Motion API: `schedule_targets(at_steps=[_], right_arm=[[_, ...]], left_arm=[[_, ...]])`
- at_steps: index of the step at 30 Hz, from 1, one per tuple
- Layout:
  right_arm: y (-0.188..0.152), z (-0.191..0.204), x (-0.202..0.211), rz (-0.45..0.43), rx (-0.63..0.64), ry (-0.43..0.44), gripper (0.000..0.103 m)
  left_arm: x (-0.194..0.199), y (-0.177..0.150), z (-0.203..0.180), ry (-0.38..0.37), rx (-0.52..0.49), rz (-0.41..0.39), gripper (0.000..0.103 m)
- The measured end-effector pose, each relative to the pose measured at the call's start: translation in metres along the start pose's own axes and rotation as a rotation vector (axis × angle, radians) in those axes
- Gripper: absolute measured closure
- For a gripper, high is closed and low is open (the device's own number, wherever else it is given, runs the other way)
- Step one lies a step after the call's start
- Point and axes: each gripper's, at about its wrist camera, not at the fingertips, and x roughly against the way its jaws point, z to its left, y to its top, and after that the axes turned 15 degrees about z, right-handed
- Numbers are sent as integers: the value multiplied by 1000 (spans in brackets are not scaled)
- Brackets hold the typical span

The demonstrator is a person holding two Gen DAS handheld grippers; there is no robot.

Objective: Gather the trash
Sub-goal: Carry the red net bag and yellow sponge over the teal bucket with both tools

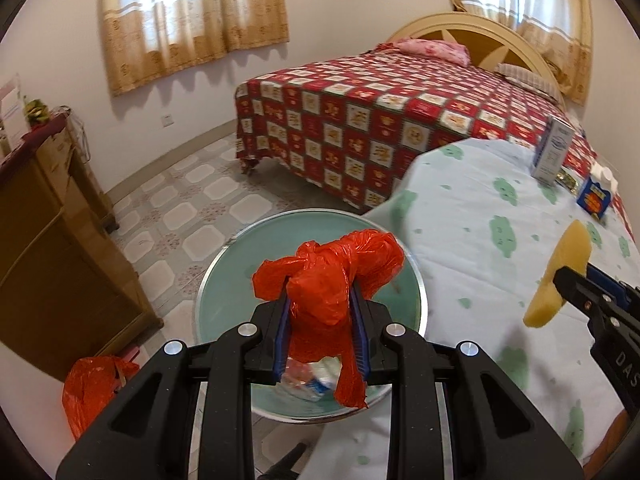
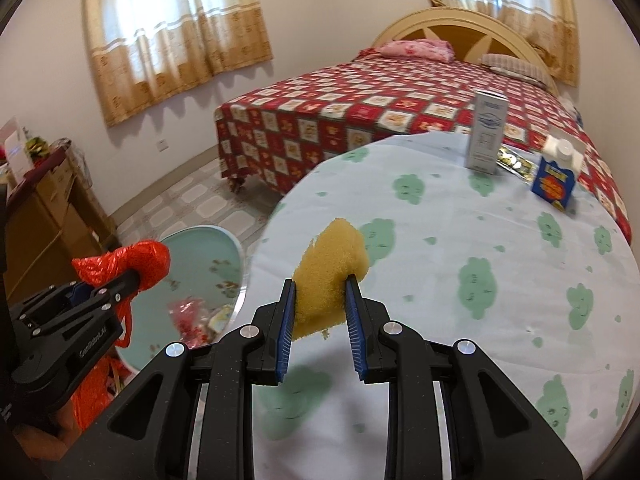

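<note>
While a knotted red plastic bag (image 1: 332,276) is clamped between the blue pads of the left gripper (image 1: 320,300), it is held above the open pale-green trash bin (image 1: 224,280), in which crumpled wrappers are seen. A yellow sponge piece (image 2: 328,276) is pinched between the narrowly set pads of the right gripper (image 2: 320,296), above the near part of the table covered in a green-patterned white cloth (image 2: 460,240). A second red bag (image 1: 92,384) is seen on the floor, near left of the bin. Toward the far right of the table, a white carton (image 2: 486,136) is stood upright, with a blue carton (image 2: 554,180) just right of it. Beyond the table, a bed with a red checked cover (image 2: 360,112) is seen.
</note>
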Motion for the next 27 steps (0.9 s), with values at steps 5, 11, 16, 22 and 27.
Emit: schedule_targets(at_steps=[5, 11, 16, 22, 27], right_arm=[[-1, 20, -3, 6, 35, 13, 78], [-1, 48, -5, 11, 88, 34, 78], [1, 62, -8, 17, 119, 46, 78], [3, 83, -13, 26, 162, 60, 78], [5, 93, -16, 30, 183, 73, 78]], left_arm=[[-1, -2, 24, 10, 45, -2, 77], [-3, -3, 46, 24, 83, -7, 77], [-4, -2, 59, 37, 106, -16, 77], [-7, -1, 75, 42, 142, -18, 77], [-8, 1, 84, 33, 164, -17, 77]])
